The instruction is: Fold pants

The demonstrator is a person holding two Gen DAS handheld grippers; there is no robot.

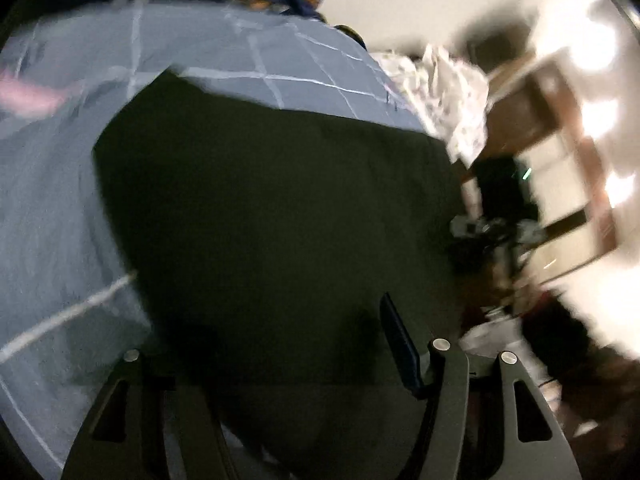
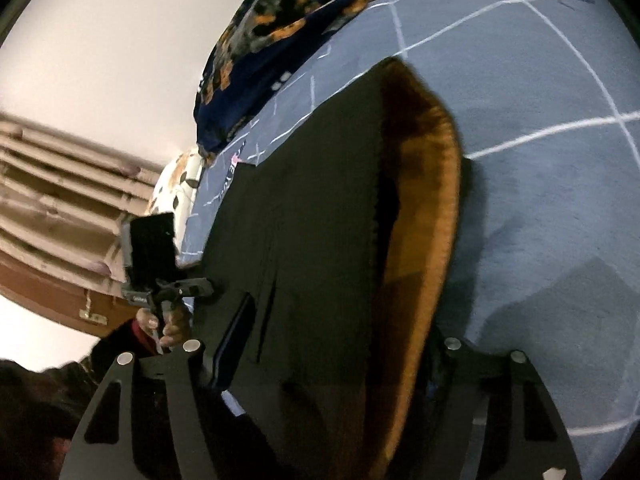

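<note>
While both views are smeared by motion, the layout reads well enough: the pants [image 2: 320,216], black with a brown-orange lining showing at one turned-back edge, lie flat on the blue checked sheet [image 2: 540,208] of a bed. Taking the pants as the landmark, each gripper sits at their near edge with cloth running forward and away between its fingers. The right gripper [image 2: 320,364] has its fingers spread, one dark pad lying over the black cloth and the other hidden beyond the lining, so I judge the cloth is between them but not pinched. The left gripper [image 1: 276,352] looks much the same, one pad standing clear over the dark fabric; its other finger is lost in blur and shadow, so whether it presses on cloth I cannot tell. From the right wrist camera the pants' long axis runs away from the fingers toward a dark floral pillow [image 2: 280,40] at the far end. Seen there too, the left gripper, held in a hand [image 2: 176,326], sits just off the pants' left edge, near that end. The coming fold likely depends on both grippers taking the near edge and carrying it along that long axis.
</note>
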